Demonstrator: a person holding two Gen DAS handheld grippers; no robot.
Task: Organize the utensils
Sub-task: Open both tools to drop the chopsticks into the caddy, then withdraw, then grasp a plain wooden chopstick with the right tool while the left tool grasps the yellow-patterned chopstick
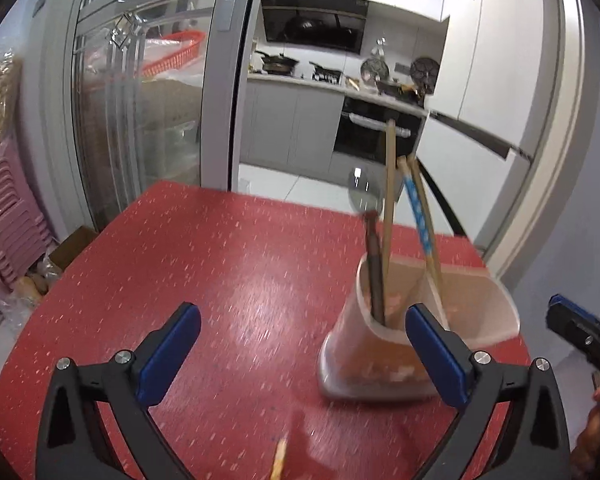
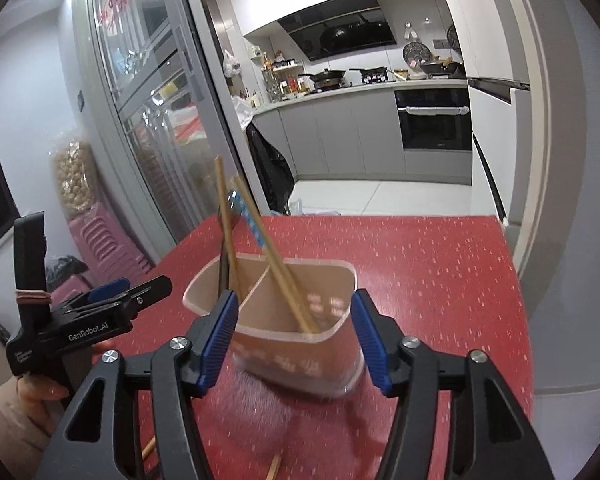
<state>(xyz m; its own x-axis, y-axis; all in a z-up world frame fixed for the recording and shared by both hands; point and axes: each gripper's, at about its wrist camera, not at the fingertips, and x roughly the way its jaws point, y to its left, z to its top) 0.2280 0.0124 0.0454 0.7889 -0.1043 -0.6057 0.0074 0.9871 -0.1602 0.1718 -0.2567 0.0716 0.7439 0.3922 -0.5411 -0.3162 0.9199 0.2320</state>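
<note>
Left wrist view: left gripper [image 1: 302, 350] spread wide, nothing between the blue pads, just red table [image 1: 188, 264] underneath. Holder [image 1: 384, 360] sitting a bit to the right on the tabletop, a translucent two-compartment tub, upright. Spoon [image 1: 364, 196] and one chopstick [image 1: 388, 216] standing in the left compartment, blue-patterned utensil [image 1: 419, 216] plus another chopstick leaning out of the right one.

Right wrist view: right gripper [image 2: 294, 338] partly open, pads either side of the holder but not pressing on it as far as visible, so released, nothing held. Both pairs of jaws empty, and the frames are blurred, so fine contact is hard to call.

Looks like the drop-off step just wrapped up, with most utensils already in the tub. Still a loose chopstick [image 2: 275, 467] lying flat on the table at the near edge, maybe a second one [image 2: 149, 449] by the left. Probably next: swing down to the near edge, line the pads across the stick, pinch low and lift. Thin and flat on the surface, so likely fiddly to grab.
</note>
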